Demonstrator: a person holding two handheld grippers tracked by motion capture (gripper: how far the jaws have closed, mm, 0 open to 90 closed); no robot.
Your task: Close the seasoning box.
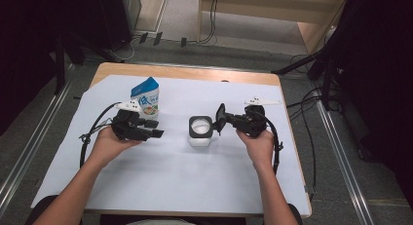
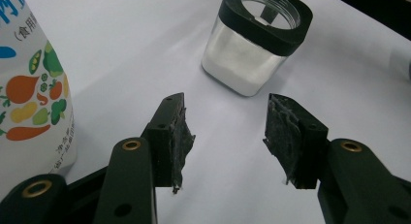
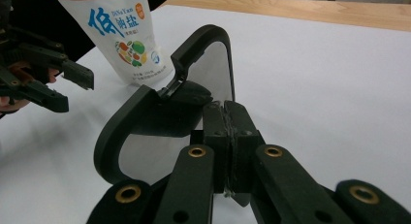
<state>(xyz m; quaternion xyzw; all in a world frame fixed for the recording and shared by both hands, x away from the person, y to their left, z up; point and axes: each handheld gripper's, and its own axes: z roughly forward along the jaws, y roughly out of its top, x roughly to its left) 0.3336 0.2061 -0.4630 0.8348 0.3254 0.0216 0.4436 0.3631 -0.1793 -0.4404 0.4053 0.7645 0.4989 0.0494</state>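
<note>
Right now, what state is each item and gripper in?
Jar: upright on the white sheet, lid off, mouth open, white powder inside.
Jar lid: off the jar, clamped in the right gripper.
Salt pouch: standing upright; whether its top is cut, cannot tell.
Left gripper: open, empty.
Right gripper: shut on the lid.

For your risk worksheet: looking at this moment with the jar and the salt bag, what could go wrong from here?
1. The right gripper pinches the jar's open lid by a thin flap; a pull might tip the jar and spill its white contents.
2. The open left gripper sits close beside the upright salt bag; a careless sweep could topple it.
</note>
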